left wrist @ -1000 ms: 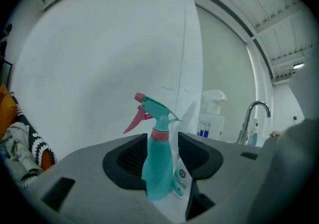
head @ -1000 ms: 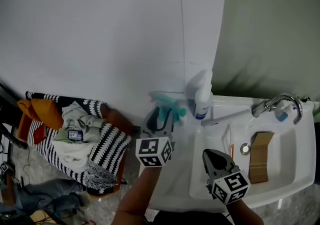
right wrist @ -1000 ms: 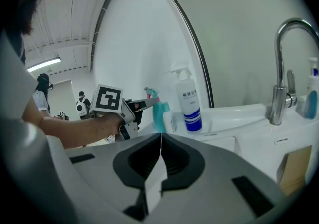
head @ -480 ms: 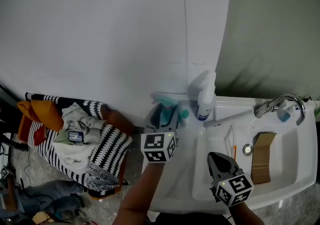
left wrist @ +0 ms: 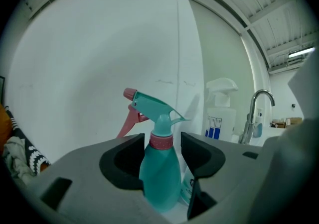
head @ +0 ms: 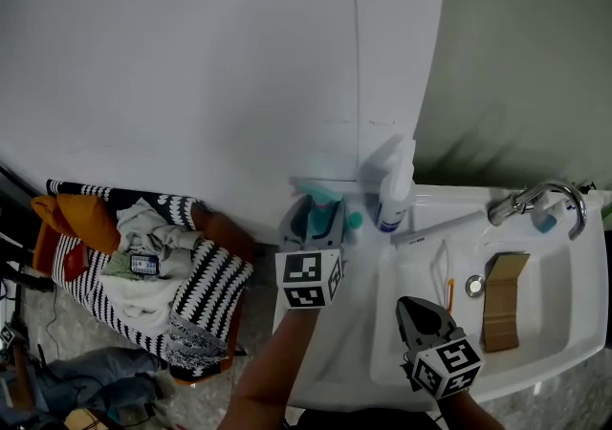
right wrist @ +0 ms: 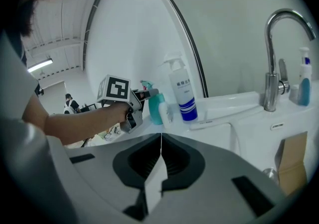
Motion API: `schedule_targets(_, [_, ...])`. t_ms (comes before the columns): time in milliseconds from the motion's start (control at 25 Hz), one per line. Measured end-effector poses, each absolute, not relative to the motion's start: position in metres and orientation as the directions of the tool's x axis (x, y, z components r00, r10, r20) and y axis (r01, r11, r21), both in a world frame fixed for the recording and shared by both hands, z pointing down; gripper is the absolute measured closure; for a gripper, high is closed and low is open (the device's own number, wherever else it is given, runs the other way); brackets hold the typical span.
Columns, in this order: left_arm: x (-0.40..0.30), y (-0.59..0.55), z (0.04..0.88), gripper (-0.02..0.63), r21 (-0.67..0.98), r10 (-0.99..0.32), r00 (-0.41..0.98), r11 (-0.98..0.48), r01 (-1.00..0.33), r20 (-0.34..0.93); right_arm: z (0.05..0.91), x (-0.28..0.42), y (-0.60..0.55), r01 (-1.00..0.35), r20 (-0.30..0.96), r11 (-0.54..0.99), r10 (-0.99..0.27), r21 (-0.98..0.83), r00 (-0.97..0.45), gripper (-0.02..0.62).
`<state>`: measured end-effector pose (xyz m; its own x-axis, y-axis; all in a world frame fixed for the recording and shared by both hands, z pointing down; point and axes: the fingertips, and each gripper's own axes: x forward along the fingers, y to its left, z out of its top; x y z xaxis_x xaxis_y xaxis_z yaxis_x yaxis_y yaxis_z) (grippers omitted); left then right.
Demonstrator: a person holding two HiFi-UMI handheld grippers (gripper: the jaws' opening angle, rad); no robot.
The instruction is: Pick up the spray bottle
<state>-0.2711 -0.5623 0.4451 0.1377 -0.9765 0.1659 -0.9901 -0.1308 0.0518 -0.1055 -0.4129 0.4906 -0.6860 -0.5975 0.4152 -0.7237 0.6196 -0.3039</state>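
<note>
One spray bottle (left wrist: 159,173), teal with a pink trigger, stands upright on the back left corner of the sink (head: 535,366), just beside a white pump bottle (head: 393,191). Our left gripper (left wrist: 162,148) has it between jaws that have just been opening, wide apart, not pressing. Our right gripper (right wrist: 160,161) hangs over the basin, jaws together, empty. We judge the reach done; clamp and lift remain.
</note>
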Motion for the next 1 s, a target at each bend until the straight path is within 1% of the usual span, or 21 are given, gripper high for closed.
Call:
schedule_targets(280, [-0.265, -0.567, 0.442, 0.407, -0.067, -0.978, 0.133, -0.145, -0.987, 0.163, 0.500, -0.103, -0.409, -0.729, 0.431, 0.601, -0.592, -0.328, -0.681, 0.588])
schedule_targets(360, [-0.266, -0.568, 0.441, 0.407, -0.072, -0.978, 0.132, -0.145, -0.987, 0.161, 0.502, -0.102, -0.408, -0.731, 0.434, 0.599, -0.592, -0.327, -0.679, 0.588])
schedule_targets(400, [-0.267, -0.568, 0.441, 0.439, -0.071, -0.978, 0.132, -0.145, -0.987, 0.161, 0.502, -0.102, -0.407, -0.731, 0.434, 0.598, -0.592, -0.328, -0.679, 0.588])
schedule_targets(440, [-0.268, -0.569, 0.441, 0.444, -0.070, -0.978, 0.134, -0.147, -0.987, 0.161, 0.502, -0.101, -0.407, -0.731, 0.434, 0.597, -0.592, -0.329, -0.679, 0.588])
schedule_targets(1000, [-0.277, -0.552, 0.414, 0.463, -0.081, -0.989, 0.124, -0.131, -0.988, 0.085, 0.494, -0.092, -0.405, -0.736, 0.412, 0.595, -0.611, -0.324, -0.676, 0.588])
